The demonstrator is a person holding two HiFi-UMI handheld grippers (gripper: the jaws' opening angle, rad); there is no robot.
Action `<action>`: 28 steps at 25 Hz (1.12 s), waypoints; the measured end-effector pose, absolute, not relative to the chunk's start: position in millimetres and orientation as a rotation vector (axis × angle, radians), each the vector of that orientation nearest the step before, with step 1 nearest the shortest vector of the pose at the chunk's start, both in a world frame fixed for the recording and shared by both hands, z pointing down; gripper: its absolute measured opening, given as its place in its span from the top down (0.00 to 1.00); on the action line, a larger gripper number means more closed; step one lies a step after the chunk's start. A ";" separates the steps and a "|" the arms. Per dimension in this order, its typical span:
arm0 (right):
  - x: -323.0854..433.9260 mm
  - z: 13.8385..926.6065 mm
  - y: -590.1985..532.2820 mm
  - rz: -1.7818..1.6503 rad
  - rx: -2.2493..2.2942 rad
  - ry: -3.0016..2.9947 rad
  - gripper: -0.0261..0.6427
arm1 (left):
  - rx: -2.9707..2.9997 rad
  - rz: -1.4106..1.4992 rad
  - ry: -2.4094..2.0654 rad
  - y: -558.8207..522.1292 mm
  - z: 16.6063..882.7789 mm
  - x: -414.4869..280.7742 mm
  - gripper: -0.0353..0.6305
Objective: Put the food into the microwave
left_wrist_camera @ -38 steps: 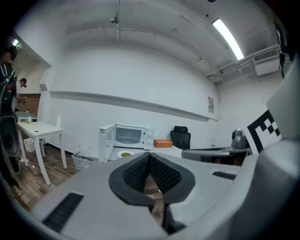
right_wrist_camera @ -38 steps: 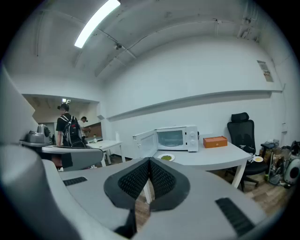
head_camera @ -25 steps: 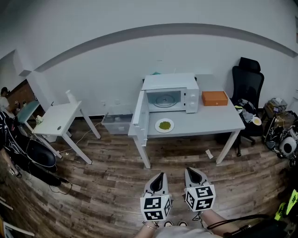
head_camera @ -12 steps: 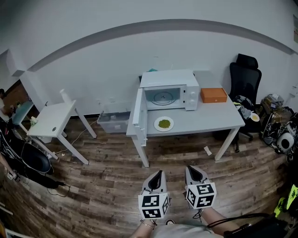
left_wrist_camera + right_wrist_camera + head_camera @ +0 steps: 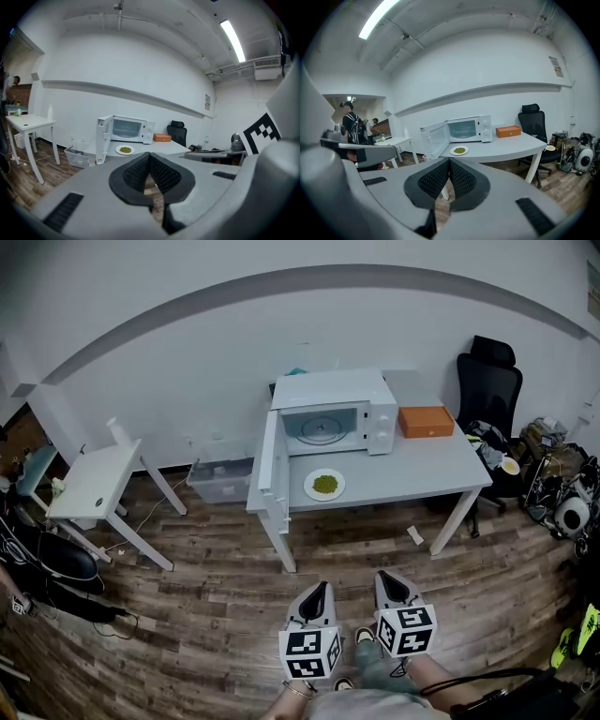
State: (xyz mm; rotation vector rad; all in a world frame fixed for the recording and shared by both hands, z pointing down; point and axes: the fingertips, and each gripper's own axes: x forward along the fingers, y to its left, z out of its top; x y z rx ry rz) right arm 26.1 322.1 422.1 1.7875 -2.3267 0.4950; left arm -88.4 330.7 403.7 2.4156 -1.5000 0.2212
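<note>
A white plate of green food (image 5: 324, 485) lies on the grey table (image 5: 422, 474), in front of a white microwave (image 5: 334, 413) whose door (image 5: 266, 465) hangs open to the left. The same plate (image 5: 124, 150) (image 5: 459, 150) shows small in both gripper views. My left gripper (image 5: 320, 589) and right gripper (image 5: 386, 579) hover side by side over the wooden floor, well short of the table. Both are shut with nothing between their jaws.
An orange box (image 5: 426, 421) sits on the table right of the microwave. A black office chair (image 5: 492, 390) and bags stand at the right. A small white table (image 5: 98, 482) and a clear bin (image 5: 219, 480) stand at the left. People (image 5: 354, 129) stand far left.
The table and microwave have drawn slightly nearer and shifted up-left in the head view as I step forward. Both grippers keep their place and stay shut.
</note>
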 end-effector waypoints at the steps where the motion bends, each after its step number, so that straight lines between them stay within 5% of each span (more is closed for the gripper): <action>1: 26.6 423.2 317.2 0.498 1.785 -2.327 0.94 | 2.412 0.223 -1.502 326.7 405.1 -87.9 0.94; 28: 75.0 420.4 156.7 0.538 1.653 -2.412 0.94 | 2.312 0.262 -1.600 177.7 408.8 -38.1 0.94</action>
